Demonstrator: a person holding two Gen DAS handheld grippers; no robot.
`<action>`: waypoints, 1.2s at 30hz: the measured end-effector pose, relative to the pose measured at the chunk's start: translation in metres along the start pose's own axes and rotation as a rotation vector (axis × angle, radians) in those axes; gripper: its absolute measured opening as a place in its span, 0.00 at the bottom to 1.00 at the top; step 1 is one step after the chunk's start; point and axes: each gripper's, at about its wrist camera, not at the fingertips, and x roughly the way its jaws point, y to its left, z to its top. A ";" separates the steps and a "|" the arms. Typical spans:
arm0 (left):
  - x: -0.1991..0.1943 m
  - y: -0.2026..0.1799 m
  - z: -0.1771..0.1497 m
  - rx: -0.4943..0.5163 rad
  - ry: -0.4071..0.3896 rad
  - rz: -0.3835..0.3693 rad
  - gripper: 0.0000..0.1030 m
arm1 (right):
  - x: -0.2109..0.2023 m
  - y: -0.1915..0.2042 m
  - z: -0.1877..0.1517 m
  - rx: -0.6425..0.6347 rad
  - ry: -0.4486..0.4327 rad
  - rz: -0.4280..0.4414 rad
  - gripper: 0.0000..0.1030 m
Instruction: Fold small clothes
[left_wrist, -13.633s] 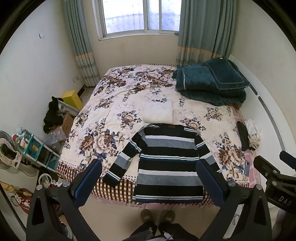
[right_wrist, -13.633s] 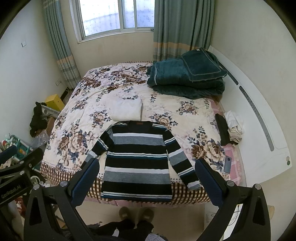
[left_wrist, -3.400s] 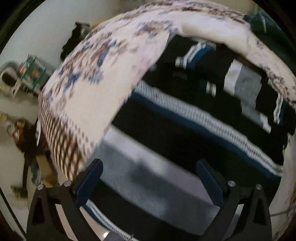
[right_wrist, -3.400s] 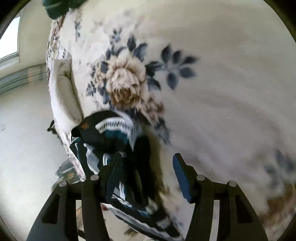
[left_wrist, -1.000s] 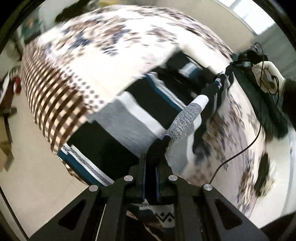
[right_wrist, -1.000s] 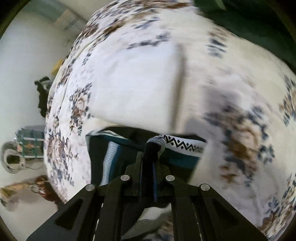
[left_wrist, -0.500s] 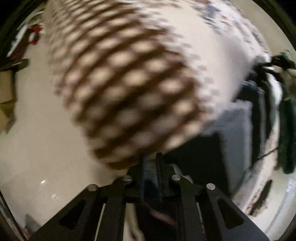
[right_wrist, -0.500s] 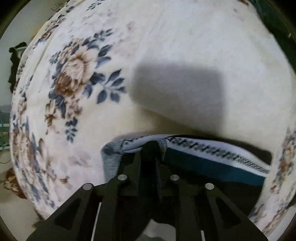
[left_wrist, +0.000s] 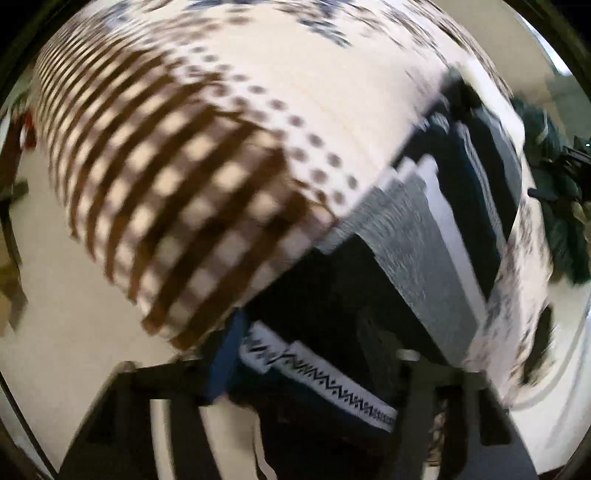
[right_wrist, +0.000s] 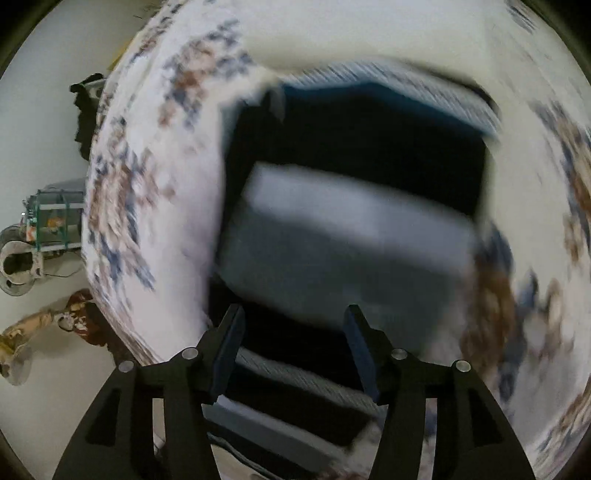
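Floral bedspread (right_wrist: 155, 177), folded striped sweater (right_wrist: 354, 221) below opening, empty right gripper (right_wrist: 295, 347), left gripper (left_wrist: 314, 354) parted over hem.

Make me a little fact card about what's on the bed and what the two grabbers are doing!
Garment: striped sweater, looks folded into a block
Lies on: flowery bedspread, near the bed's edge
Left gripper: jaws apart, the sweater's zigzag hem seen between them, not pinched; picture blurred
Right gripper: jaws opening, sweater seen through the gap, not pinched
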 end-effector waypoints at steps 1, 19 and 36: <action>0.007 -0.005 -0.003 0.023 0.012 0.060 0.02 | 0.006 -0.012 -0.017 0.018 0.010 0.009 0.56; -0.053 -0.047 0.087 0.088 -0.105 -0.041 0.65 | -0.013 -0.124 -0.061 0.283 -0.150 0.192 0.56; 0.119 -0.331 0.350 0.565 -0.037 -0.196 0.26 | -0.003 -0.163 0.114 0.461 -0.278 0.186 0.57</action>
